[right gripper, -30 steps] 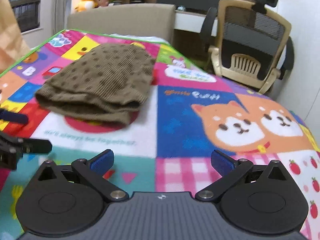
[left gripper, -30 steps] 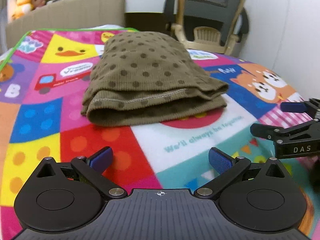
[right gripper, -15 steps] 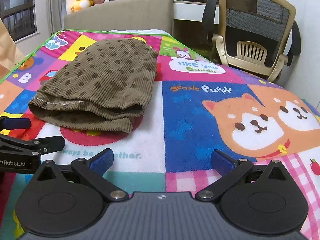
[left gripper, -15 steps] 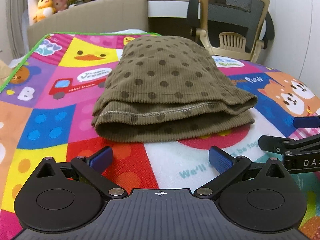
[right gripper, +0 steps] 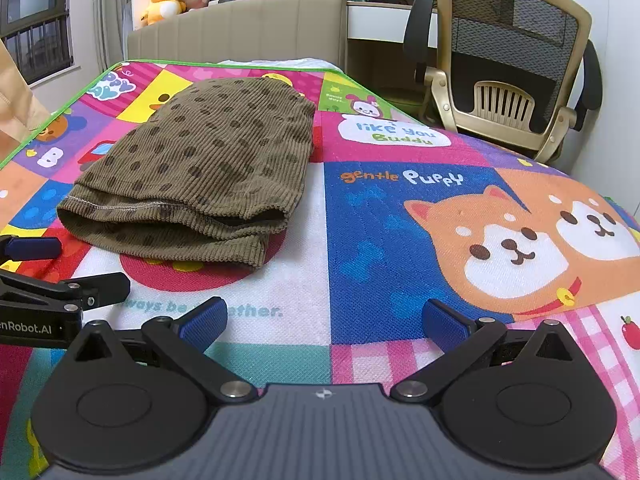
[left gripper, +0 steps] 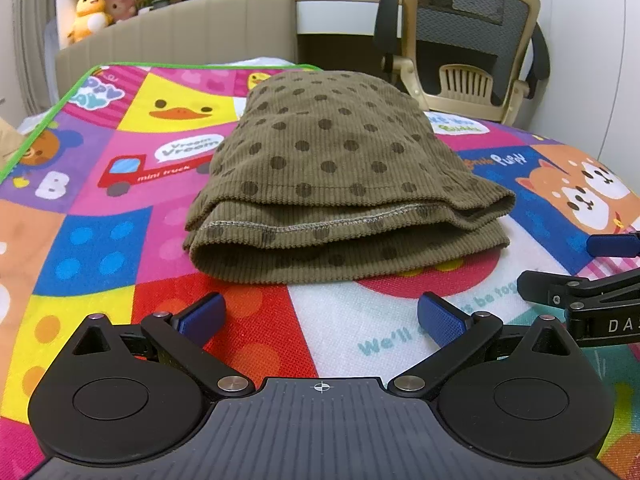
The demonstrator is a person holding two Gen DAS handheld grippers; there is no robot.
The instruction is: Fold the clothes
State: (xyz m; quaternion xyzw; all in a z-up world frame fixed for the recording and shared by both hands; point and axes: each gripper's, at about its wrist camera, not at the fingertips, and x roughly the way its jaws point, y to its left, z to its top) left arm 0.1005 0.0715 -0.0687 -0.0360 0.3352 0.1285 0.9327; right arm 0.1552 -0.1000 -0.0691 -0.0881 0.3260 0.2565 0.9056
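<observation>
Both claws have crept closer to the garment (left gripper: 340, 184), now large at frame centre on the mat (left gripper: 100, 248). My left claw (left gripper: 320, 316) and right claw (right gripper: 324, 320) gape empty. It looks folded already; perhaps only tidying remains.

Mat (left gripper: 92, 240) print hidden under folded garment (left gripper: 340, 168); red circle and yellow shapes at garment's 6 o'clock edge only partly showed. Caption "We'll ... be tog..." broken by left gripper (left gripper: 320, 316) finger (left gripper: 440, 318). Right gripper (left gripper: 580, 280), at 3 o'clock, cut off by frame edge; logo read only "DA". Office chair (right gripper: 512, 60) headrest clipped at 12 o'clock. Shelf toys (right gripper: 164, 0) too small for detail.
</observation>
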